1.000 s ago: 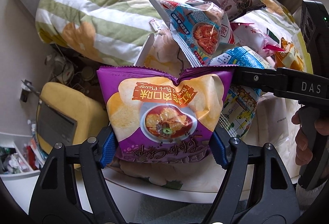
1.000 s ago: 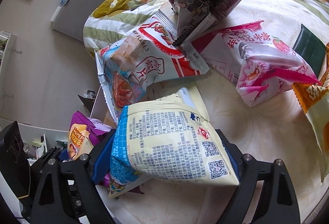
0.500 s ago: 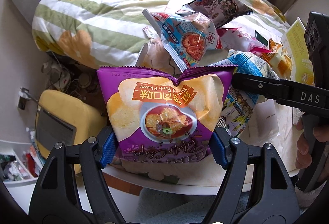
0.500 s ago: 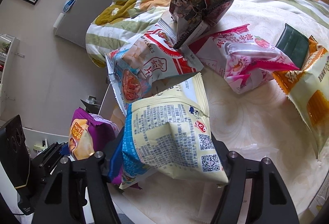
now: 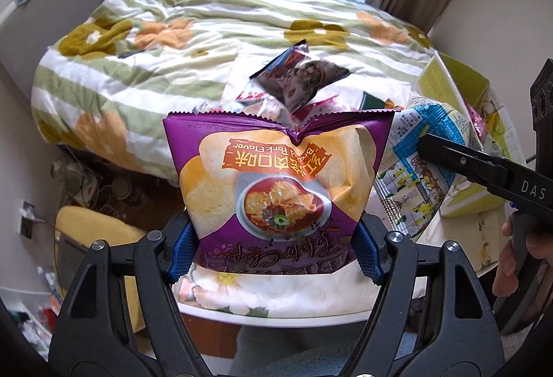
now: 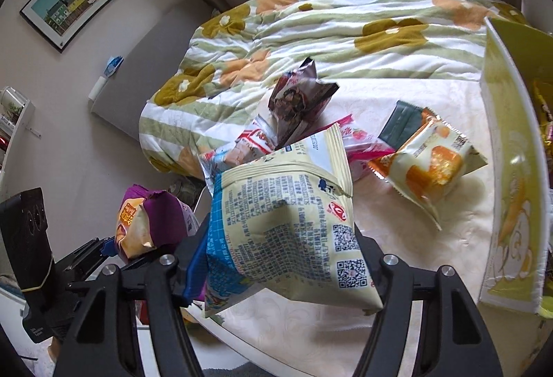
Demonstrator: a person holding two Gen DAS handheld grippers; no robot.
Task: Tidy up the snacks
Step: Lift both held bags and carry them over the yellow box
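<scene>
The left gripper [image 5: 276,252] clamps the bottom of a purple chip bag [image 5: 276,183], held upright above the table [image 5: 276,301] edge. The right gripper [image 6: 280,259] grips a cream and blue snack bag [image 6: 283,224] over the table, beside the purple one. More snack packets, including an orange packet [image 6: 432,166], lie near a yellow box [image 6: 511,169].

Yellow box [image 6: 511,190] cut off by right edge; red-white packet [image 6: 249,145] mostly hidden behind blue-cream bag [image 6: 287,224].

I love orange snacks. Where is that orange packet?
In the right wrist view, the orange packet lies on the table, right of centre, between the pink packet and the yellow box.
</scene>
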